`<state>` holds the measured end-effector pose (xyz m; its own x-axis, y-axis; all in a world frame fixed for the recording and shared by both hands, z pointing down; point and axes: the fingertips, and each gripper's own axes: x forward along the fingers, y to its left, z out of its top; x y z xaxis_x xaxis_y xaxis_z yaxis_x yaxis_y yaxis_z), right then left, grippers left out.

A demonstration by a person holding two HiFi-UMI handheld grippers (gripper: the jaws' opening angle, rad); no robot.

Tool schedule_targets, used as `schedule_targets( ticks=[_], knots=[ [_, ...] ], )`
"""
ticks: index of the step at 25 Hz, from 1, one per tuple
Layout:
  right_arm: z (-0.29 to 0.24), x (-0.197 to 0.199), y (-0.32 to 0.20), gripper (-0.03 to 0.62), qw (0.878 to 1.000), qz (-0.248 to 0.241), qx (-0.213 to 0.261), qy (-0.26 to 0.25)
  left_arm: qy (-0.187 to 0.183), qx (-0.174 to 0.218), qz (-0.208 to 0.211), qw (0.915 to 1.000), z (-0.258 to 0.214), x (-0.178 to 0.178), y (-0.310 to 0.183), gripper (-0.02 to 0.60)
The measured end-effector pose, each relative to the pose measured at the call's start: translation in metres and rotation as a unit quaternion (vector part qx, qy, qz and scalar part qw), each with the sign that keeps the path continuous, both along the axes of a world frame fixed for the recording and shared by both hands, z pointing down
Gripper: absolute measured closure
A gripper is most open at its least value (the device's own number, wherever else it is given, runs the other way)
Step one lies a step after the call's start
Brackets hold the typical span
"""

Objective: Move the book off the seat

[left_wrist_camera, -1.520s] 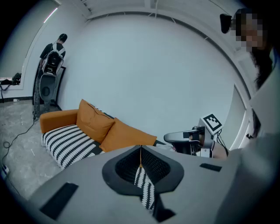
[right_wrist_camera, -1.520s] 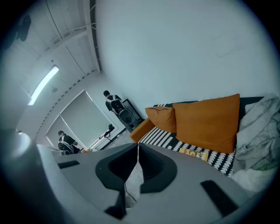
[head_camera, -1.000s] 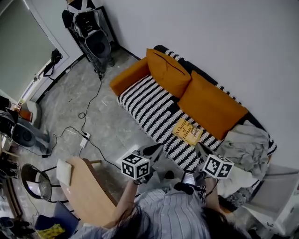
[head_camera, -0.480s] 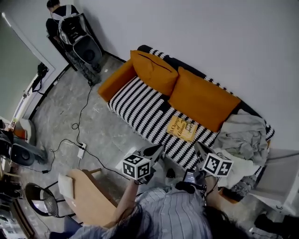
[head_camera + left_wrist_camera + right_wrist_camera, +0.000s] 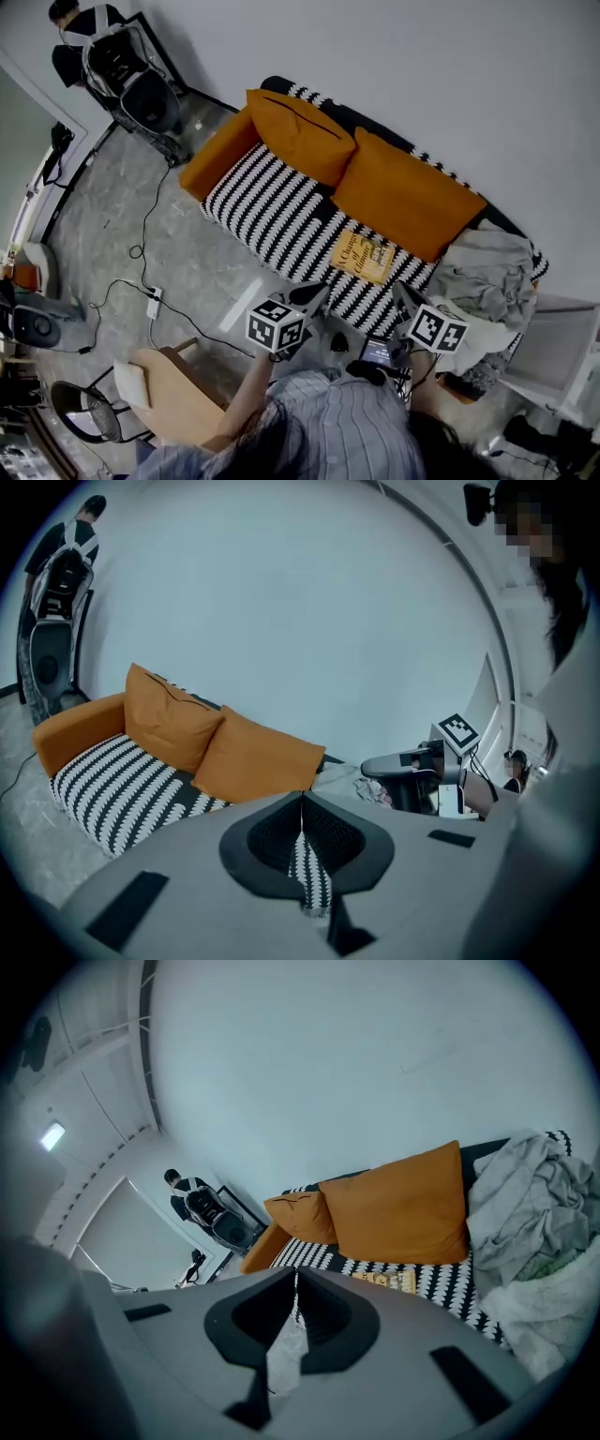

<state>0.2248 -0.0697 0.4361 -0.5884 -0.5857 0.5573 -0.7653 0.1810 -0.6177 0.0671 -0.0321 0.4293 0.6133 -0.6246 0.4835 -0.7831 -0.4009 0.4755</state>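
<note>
A yellow book (image 5: 364, 256) lies flat on the black-and-white striped sofa seat (image 5: 272, 211), in front of the right orange cushion (image 5: 408, 197). It also shows in the right gripper view as the book (image 5: 386, 1281). In the head view my left gripper (image 5: 309, 294) and right gripper (image 5: 406, 298) hover over the floor just short of the sofa's front edge, both pointing at the seat. Both are apart from the book. The left gripper (image 5: 302, 797) is shut and empty, and so is the right gripper (image 5: 296, 1275). The left gripper's own body hides the book in its view.
A second orange cushion (image 5: 300, 136) leans at the sofa's left end, and a crumpled grey blanket (image 5: 492, 277) is heaped on the right end. Cables (image 5: 150, 244) trail over the floor. A wooden chair (image 5: 173, 398) stands to my left, a white cabinet (image 5: 562, 356) to my right.
The head view has swung, so the sofa and book sit further left in it. Both grippers have come closer to the sofa's front edge, still shut.
</note>
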Motion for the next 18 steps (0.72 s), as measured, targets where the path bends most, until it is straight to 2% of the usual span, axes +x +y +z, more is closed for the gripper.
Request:
schedule_targets(
  ticks=[5,10,18],
  knots=[
    [0.005,-0.036,-0.037,0.572,1.0,0.007,-0.01,0.005,0.001,-0.012,0.012,0.9999,0.012,-0.035,-0.041,0.571],
    [0.011,-0.061,-0.077,0.572,1.0,0.024,-0.009,0.015,0.006,-0.023,0.044,0.9987,0.028,-0.056,-0.079,0.571],
    [0.013,-0.059,-0.116,0.572,0.995,0.095,-0.015,0.025,0.043,-0.043,0.107,0.9924,0.051,-0.062,-0.134,0.569]
  ],
)
